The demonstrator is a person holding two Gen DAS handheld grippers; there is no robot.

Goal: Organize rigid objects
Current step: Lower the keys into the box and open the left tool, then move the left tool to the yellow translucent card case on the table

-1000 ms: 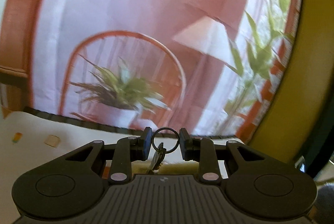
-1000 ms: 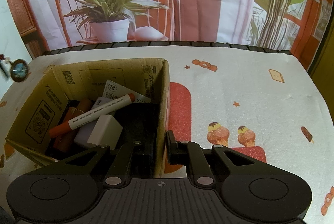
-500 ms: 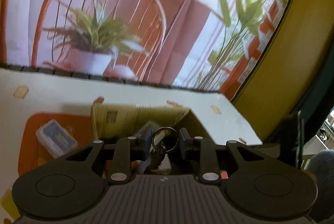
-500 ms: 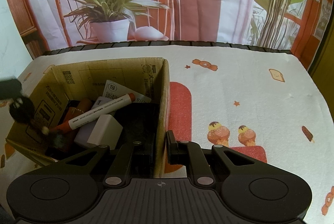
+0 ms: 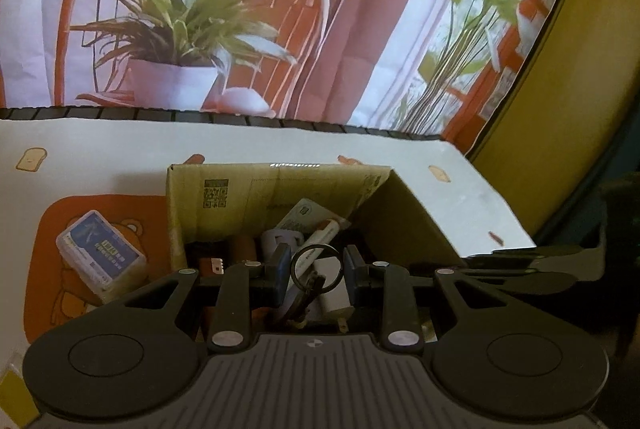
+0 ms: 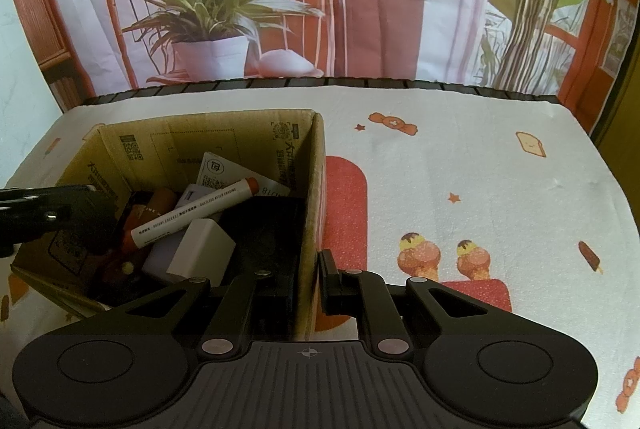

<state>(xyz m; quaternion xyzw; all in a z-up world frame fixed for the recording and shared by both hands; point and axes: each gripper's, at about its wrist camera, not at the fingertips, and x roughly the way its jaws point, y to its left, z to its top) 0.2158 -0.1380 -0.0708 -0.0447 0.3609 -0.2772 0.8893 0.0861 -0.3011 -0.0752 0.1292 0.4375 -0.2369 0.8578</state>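
Note:
A metal key ring [image 5: 316, 265] with keys hanging below it sits between the pads of my left gripper [image 5: 316, 267], which is shut on it. It hangs over the open cardboard box [image 5: 280, 189]. In the right wrist view this left gripper [image 6: 60, 213] reaches in over the box's left side. My right gripper [image 6: 310, 281] is shut on the right wall of the cardboard box [image 6: 312, 189]. Inside the box lie an orange-capped white marker [image 6: 192, 213], a white charger block [image 6: 204, 249], a white card [image 6: 236, 173] and some darker items.
A clear plastic case with a blue label [image 5: 100, 255] lies on the tablecloth [image 6: 460, 169] left of the box. A printed backdrop with a chair and plants [image 6: 208, 9] stands behind the table's far edge. A yellow wall [image 5: 580, 69] rises to the right.
My left gripper has come down and tipped forward with the key ring, from facing the backdrop to hanging over the box. It has entered the right wrist view from the left. The right gripper stayed still.

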